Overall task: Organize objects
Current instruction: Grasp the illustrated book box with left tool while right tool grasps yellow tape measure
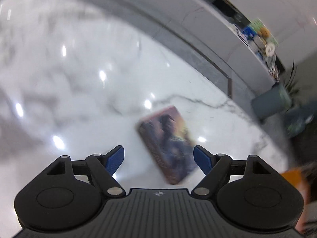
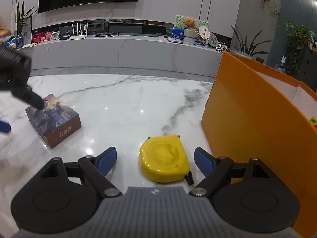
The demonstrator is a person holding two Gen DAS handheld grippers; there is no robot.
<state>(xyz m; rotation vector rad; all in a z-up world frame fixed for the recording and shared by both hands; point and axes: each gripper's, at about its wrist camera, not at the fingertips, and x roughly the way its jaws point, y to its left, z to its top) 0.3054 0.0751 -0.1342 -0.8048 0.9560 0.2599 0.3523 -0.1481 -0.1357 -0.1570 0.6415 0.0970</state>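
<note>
A: What is sitting on the marble table (image 2: pixel 126 99) right now?

B: I am counting three things. One picture box (image 2: pixel 53 119) is lying flat at the left, one yellow tape measure (image 2: pixel 164 158) is lying on its side near the front, and one orange box (image 2: pixel 247 115) is standing open at the right.

A: Is anything lying inside the orange box?

B: A scrap of green and red is showing at its far right edge, but I cannot tell what it is or how many things are in there.

A: Where is the right gripper (image 2: pixel 155 158) hanging?

B: It is hovering low over the table with its two blue fingers (image 2: pixel 106 161) standing apart. The tape measure is lying between them, nearer the right one, and neither pad is touching it.

A: And the left gripper (image 1: pixel 158 158)?

B: Its two fingers are spread wide as well. In its own blurred view the picture box is sitting between the tips, tilted, with clear gaps on both sides. From the right wrist view, the dark tip of one finger is appearing over the box's far corner; I cannot tell whether it is touching.

A: How are the tape measure and orange box sitting to each other?

B: Just beside each other, apart.
</note>
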